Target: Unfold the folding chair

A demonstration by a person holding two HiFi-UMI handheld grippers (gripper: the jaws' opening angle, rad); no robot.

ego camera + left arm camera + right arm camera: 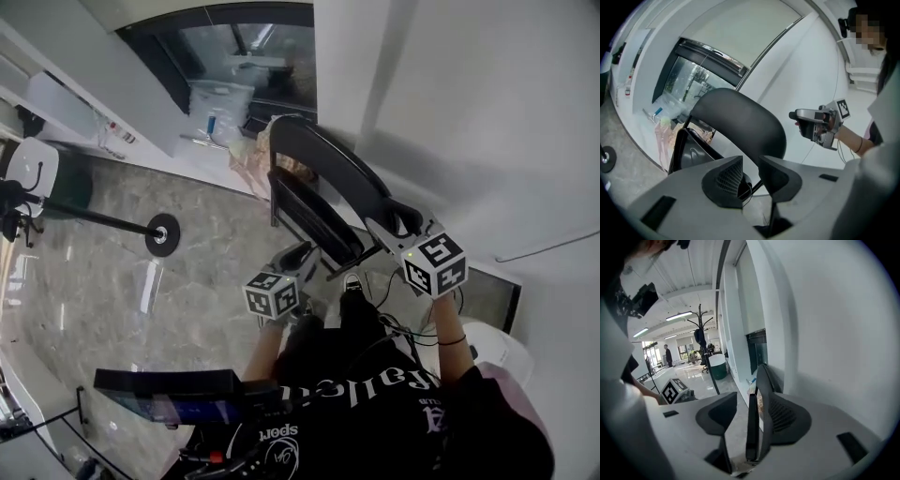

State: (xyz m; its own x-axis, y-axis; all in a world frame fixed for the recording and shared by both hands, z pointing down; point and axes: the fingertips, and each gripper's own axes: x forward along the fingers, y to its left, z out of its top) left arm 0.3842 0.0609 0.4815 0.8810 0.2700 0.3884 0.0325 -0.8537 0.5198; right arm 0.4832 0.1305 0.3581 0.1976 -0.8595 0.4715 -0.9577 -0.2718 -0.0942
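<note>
Left gripper (751,177) holds its two dark jaws a little apart with nothing between them. In the head view it sits low at the near left side of the chair, close to the seat's lower edge. Right gripper (749,420) has its jaws spread wider, and in its own view the thin edge of the seat shows in the gap between them, with no pad visibly pressing on it. From the head view it is up against the right side of the frame, though I cannot tell whether it touches there. Just ahead of both, the black folding chair (317,208) stands folded, its seat panel lying close to the curved backrest (740,122), right beside the white wall (450,103). The person's forearms reach toward it from a black printed top (375,412). Behind the chair, a clear plastic bag (220,105) lies at the foot of a dark glass panel (239,47). Out to the left, on the glossy marble floor (103,281), rests the round base of a coat stand (162,234), and farther off stands a green-and-white bin (717,365).
</note>
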